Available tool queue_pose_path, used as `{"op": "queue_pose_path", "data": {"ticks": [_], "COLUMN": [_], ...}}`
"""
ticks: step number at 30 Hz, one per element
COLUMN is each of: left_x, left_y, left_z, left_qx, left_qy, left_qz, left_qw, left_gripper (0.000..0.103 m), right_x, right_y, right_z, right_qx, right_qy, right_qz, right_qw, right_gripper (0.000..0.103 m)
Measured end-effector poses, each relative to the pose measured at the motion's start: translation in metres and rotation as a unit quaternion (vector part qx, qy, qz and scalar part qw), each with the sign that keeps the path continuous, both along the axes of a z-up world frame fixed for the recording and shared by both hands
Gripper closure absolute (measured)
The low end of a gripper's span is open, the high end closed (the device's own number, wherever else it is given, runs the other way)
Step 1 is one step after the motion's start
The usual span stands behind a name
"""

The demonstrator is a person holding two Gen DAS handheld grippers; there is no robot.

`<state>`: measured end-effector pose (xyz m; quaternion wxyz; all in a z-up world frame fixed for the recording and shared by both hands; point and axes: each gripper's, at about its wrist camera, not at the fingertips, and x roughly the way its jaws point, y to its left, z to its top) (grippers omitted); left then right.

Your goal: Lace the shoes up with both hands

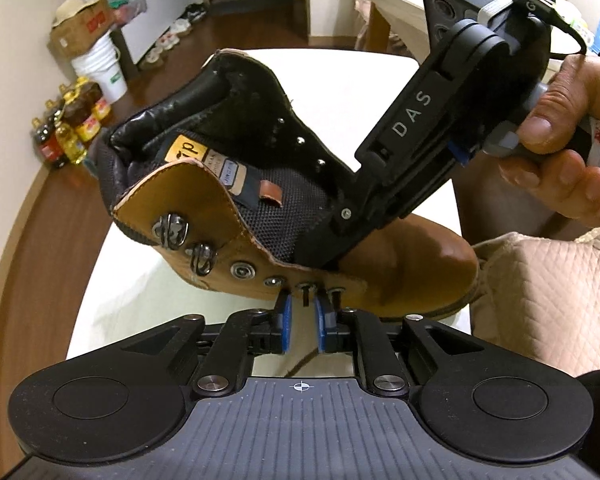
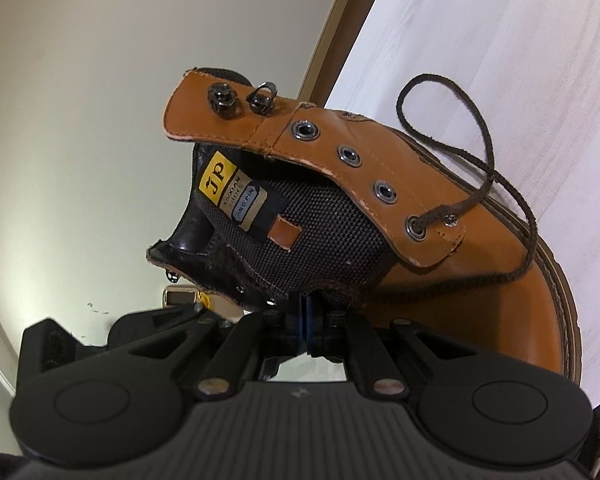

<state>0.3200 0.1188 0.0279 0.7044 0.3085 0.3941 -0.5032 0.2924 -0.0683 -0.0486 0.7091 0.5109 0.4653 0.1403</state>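
Tan leather lace-up boot (image 1: 400, 264) on white table (image 1: 340, 80). Left gripper (image 1: 300, 312) slightly parted below eyelet flap, pads clear. Right gripper (image 2: 306, 320) pinched shut on the flap's edge; dark brown lace (image 2: 488, 148) trails from lowest eyelet.

Right gripper (image 1: 324, 248) tips were buried behind the boot (image 1: 400, 260) flap in the left wrist view. Lace (image 2: 488, 148) far end ran under the toe, out of sight. Bottles (image 1: 70, 128) on the floor were too blurred to read. Left gripper (image 1: 302, 310) pads half hid a lace tip.
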Motion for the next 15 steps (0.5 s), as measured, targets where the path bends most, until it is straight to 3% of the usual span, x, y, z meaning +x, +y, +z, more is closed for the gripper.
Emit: {"op": "queue_pose_path", "data": {"ticks": [5, 10, 15], "left_x": [-0.006, -0.007, -0.008], "left_y": [0.013, 0.065, 0.093], "left_z": [-0.003, -0.009, -0.010], "left_qx": [0.025, 0.102, 0.139], "left_qy": [-0.004, 0.012, 0.028], "left_qz": [0.002, 0.031, 0.053], "left_qw": [0.9997, 0.9942, 0.9885], "left_gripper": [0.101, 0.101, 0.101], "right_x": [-0.004, -0.026, -0.055], "right_y": [-0.001, -0.007, -0.032], "right_z": [0.004, 0.022, 0.016], "right_qx": [-0.004, -0.049, -0.075], "right_qy": [0.000, -0.006, 0.024], "right_qz": [-0.004, -0.014, -0.105], "right_qw": [1.000, 0.999, 0.991], "right_gripper": [0.096, 0.093, 0.092]}}
